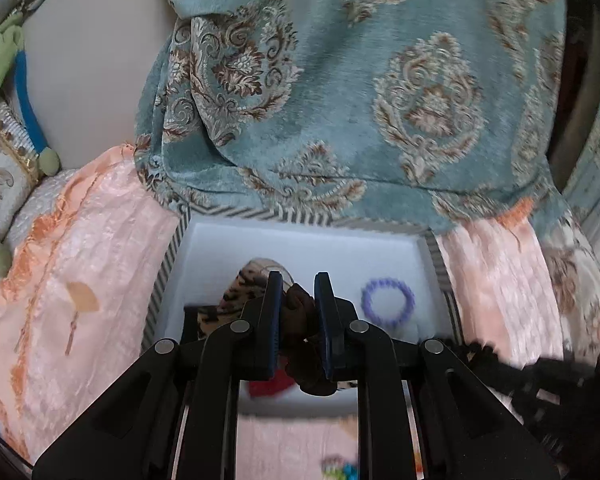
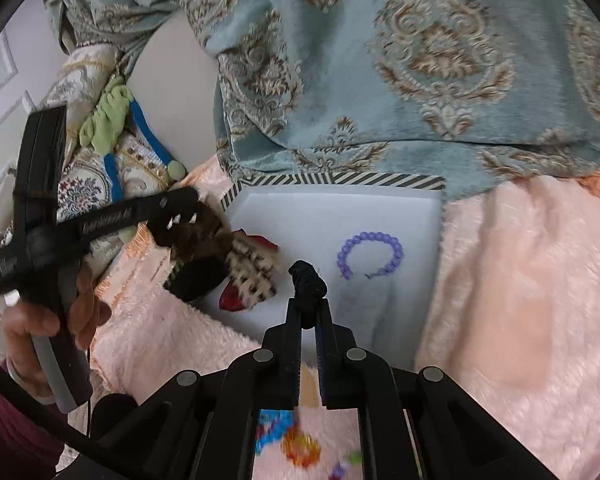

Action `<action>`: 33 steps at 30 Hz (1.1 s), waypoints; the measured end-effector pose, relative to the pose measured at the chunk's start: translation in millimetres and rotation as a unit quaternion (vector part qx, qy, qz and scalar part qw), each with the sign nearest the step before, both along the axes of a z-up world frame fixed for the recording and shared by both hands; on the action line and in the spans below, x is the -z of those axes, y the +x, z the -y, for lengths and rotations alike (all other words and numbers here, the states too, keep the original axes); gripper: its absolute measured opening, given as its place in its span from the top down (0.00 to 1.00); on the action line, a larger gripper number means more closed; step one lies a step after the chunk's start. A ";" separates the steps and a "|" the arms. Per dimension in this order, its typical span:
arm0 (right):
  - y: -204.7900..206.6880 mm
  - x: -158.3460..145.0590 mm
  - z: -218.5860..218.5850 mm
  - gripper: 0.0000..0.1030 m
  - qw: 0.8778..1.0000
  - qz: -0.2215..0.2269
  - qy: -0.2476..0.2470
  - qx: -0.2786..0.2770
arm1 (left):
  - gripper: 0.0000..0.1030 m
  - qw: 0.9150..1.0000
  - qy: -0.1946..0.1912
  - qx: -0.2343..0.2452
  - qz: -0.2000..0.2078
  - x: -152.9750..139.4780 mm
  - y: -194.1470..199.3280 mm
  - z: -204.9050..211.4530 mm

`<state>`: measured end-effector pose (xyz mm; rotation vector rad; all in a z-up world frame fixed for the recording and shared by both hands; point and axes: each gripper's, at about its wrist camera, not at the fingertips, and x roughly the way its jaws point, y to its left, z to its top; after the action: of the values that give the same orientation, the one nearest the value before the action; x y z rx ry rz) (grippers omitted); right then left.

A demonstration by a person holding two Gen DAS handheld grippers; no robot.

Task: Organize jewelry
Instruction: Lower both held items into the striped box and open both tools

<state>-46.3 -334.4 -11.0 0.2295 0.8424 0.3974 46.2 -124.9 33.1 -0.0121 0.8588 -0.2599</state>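
Right wrist view, nearest first: the right gripper has its fingers closed on a black scrunchie, which bulges out just past the fingertips over the near part of the white tray. The bunched band runs along the fingers, pointing away toward the tray's far wall. My judgement is that this step is carrying it in, so it should be lowered onto bare tray floor before the fingers part, clear of the purple bracelet lying beyond and to the right, its gap toward the fingers. Left of the fingertips, the left gripper holds a brown scrunchie above a leopard-print piece and something red. From the left wrist, its fingers pinch that brown scrunchie, long axis along them.
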 end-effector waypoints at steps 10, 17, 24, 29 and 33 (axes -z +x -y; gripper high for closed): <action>74.3 45.5 -30.4 0.94 0.998 -0.053 0.001 -0.020 | 0.85 0.999 0.014 -0.043 -0.028 49.6 71.4 -0.7; 96.5 71.2 -34.2 0.90 0.996 -0.083 -0.042 0.011 | 0.62 0.997 0.026 -0.051 -0.046 84.2 78.8 -12.8; 72.0 53.7 -35.5 0.63 0.996 -0.065 -0.051 0.011 | 0.42 0.998 0.004 -0.052 -0.044 75.2 57.5 -21.7; 48.3 35.5 -35.2 0.62 0.998 -0.049 -0.046 0.010 | 0.42 0.998 0.015 -0.044 -0.031 60.2 26.5 -21.3; 21.4 18.4 -33.4 0.58 0.999 -0.028 -0.044 0.012 | 0.42 0.999 0.031 -0.042 -0.009 47.8 -2.8 -21.5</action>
<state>-24.9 -301.0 -29.3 0.1697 0.9088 0.3320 43.4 -103.4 -14.7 0.0067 0.8817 -0.1543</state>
